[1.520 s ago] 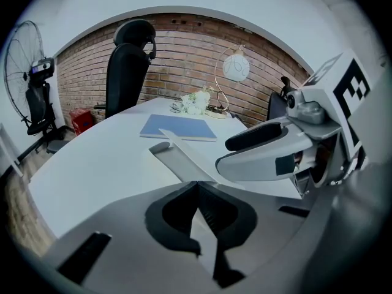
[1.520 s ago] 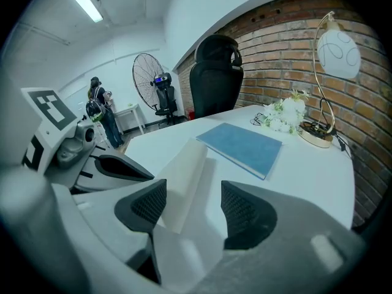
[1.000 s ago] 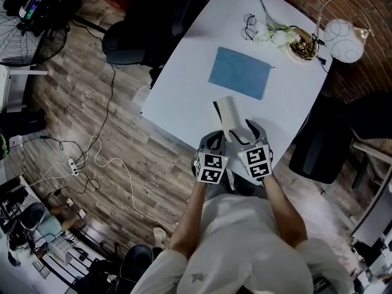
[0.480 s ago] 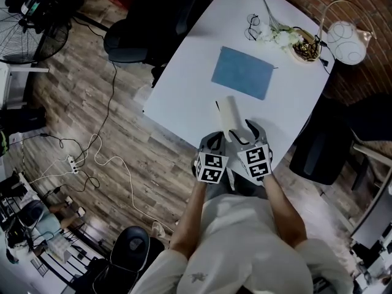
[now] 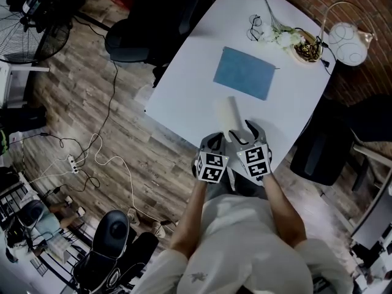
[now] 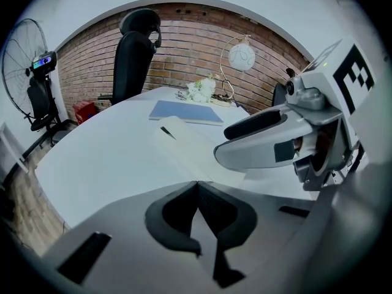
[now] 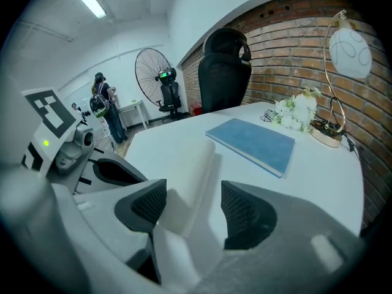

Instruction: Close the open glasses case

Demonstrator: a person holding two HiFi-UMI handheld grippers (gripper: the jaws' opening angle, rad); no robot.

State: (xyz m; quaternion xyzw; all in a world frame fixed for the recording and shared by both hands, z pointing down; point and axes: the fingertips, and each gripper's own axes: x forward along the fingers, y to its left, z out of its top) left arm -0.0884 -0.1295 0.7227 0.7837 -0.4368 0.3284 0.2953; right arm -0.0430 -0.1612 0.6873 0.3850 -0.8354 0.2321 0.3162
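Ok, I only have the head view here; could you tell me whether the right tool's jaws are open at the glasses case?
Observer: Yes. In the right gripper view the right tool is open, with the near end of the white glasses case between its jaws.
Operator: Thank you. And the left tool?
Observer: The left tool is shut, with nothing between its jaws.
Operator: Is the lid fully down?
Observer: I cannot tell. The left gripper view shows a small dark sliver at the case's far end.

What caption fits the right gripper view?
Open right tongs straddle the white case on the table, blue pad beyond.
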